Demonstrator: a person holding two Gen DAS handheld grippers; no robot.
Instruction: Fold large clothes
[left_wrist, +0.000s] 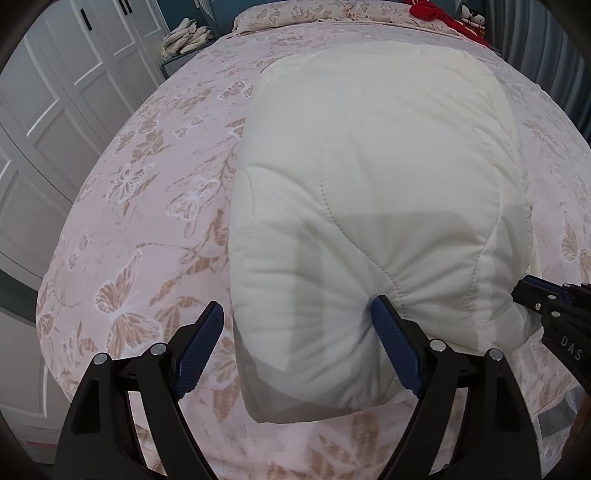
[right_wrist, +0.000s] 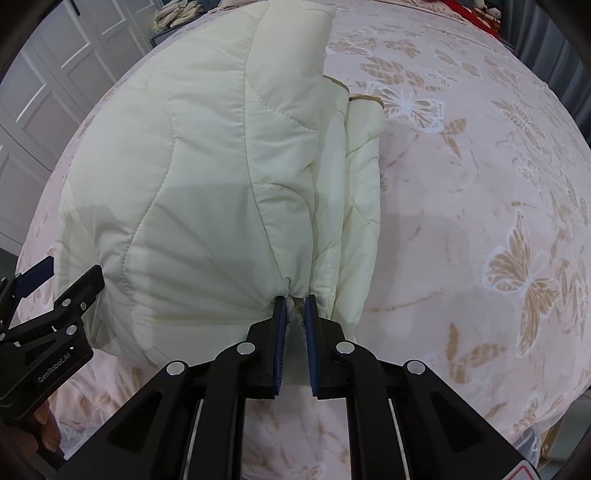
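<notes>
in the left wrist view, the cream quilted garment (left_wrist: 369, 206) lay folded on the bed (left_wrist: 147, 192), over a pink bedspread printed with tan butterflies. the left claw (left_wrist: 299, 325) was spread wide and released: one blue pad (left_wrist: 395, 347) pressed into the near edge of the padding, while the other hung over the bedspread just beside the garment's left edge. the right claw (left_wrist: 543, 306) reached in from the right border, touching the garment's near right corner. white wardrobe doors (left_wrist: 55, 110) stood to the left, a pile of pale cloth (left_wrist: 186, 37) sat beyond the bed's far left corner, and red fabric (left_wrist: 443, 14) lay at the head of the bed.

in the right wrist view, the right claw (right_wrist: 294, 301) was clenched on a bunched fold of the cream quilted garment (right_wrist: 207, 166) at its near edge, creases fanning out from the pinch. stacked layers showed along the garment's right side. the left claw (right_wrist: 70, 284) came in from the left at the near left corner. whether it touched the cloth there could not be told.
</notes>
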